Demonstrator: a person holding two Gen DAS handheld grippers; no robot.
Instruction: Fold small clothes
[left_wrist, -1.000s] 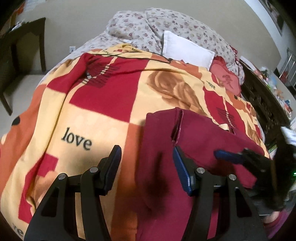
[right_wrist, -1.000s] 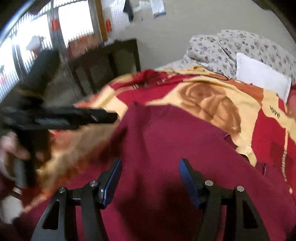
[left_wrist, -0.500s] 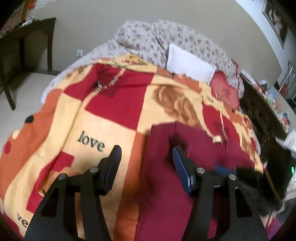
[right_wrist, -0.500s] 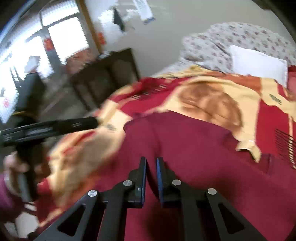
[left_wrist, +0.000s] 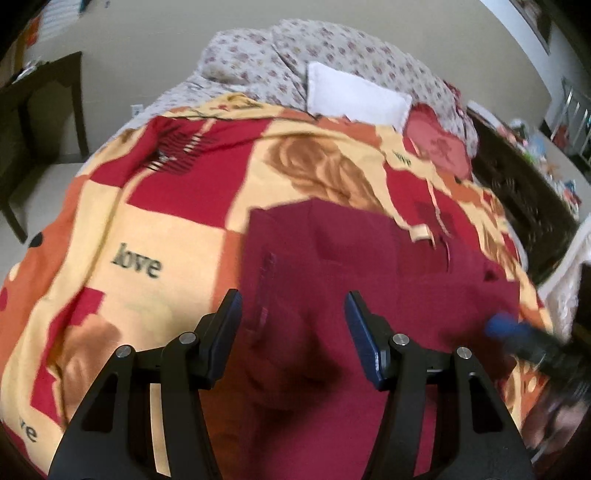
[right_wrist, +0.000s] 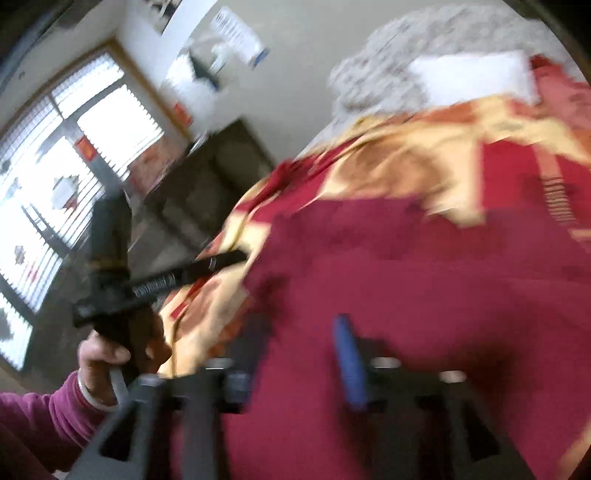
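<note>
A dark red garment (left_wrist: 354, 266) lies spread on the patterned bedspread (left_wrist: 155, 229); it also fills the right wrist view (right_wrist: 424, 277). My left gripper (left_wrist: 293, 321) is open and empty, just above the garment's near left part. My right gripper (right_wrist: 303, 350) is open over the garment's near edge; its view is blurred. The right gripper's blue tip (left_wrist: 502, 328) shows at the garment's right side in the left wrist view. The left gripper (right_wrist: 207, 267) shows at the left in the right wrist view.
Flowered pillows (left_wrist: 280, 62), a white pillow (left_wrist: 354, 96) and a red cushion (left_wrist: 439, 144) lie at the bed's head. A dark table (left_wrist: 40, 107) stands left of the bed. A dark dresser (left_wrist: 524, 195) stands on the right. A window (right_wrist: 55, 158) is on the left.
The raised fold of the garment has dropped flat. My right gripper closed half a second ago and is open again now, moving fast. My left gripper stayed open and shifted slightly.
</note>
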